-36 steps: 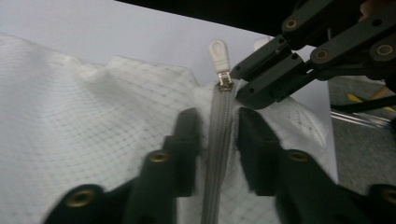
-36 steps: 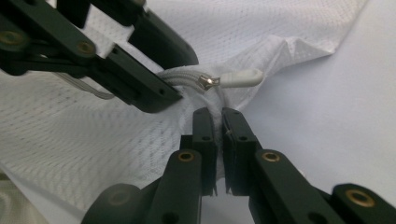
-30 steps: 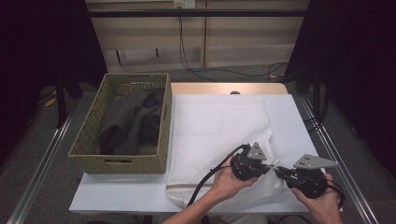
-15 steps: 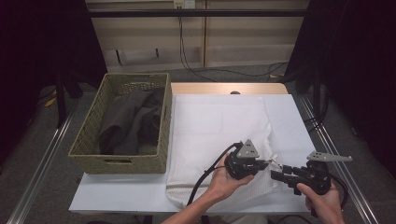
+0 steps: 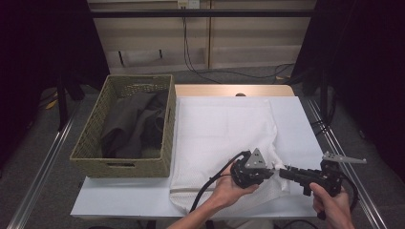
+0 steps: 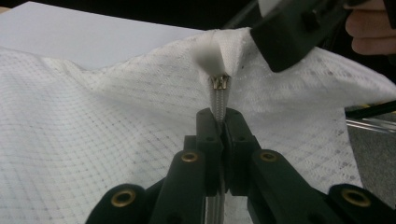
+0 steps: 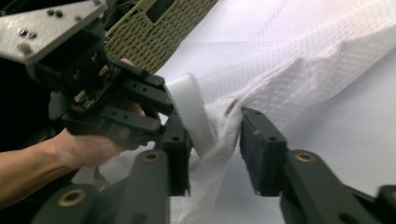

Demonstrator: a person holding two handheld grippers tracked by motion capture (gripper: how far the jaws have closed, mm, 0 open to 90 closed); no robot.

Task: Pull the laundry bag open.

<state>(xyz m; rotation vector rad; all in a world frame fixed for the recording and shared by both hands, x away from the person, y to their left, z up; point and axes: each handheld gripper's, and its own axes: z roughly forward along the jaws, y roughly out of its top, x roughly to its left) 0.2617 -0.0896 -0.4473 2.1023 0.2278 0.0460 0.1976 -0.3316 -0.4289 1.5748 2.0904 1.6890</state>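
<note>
The white mesh bag [image 5: 224, 138] lies flat on the table [image 5: 301, 129], a fine grid woven through it, its near right corner bunched and lifted. A zipper tape [image 6: 218, 100] runs from its metal slider [image 6: 219, 82] down between the fingers of the left gripper [image 5: 267, 171], which are clenched on it. The wicker basket [image 5: 95, 157], well to the left, holds dark clothing [image 5: 133, 124]. The right gripper [image 7: 212, 140] has its fingers released, with the raised corner between them.
</note>
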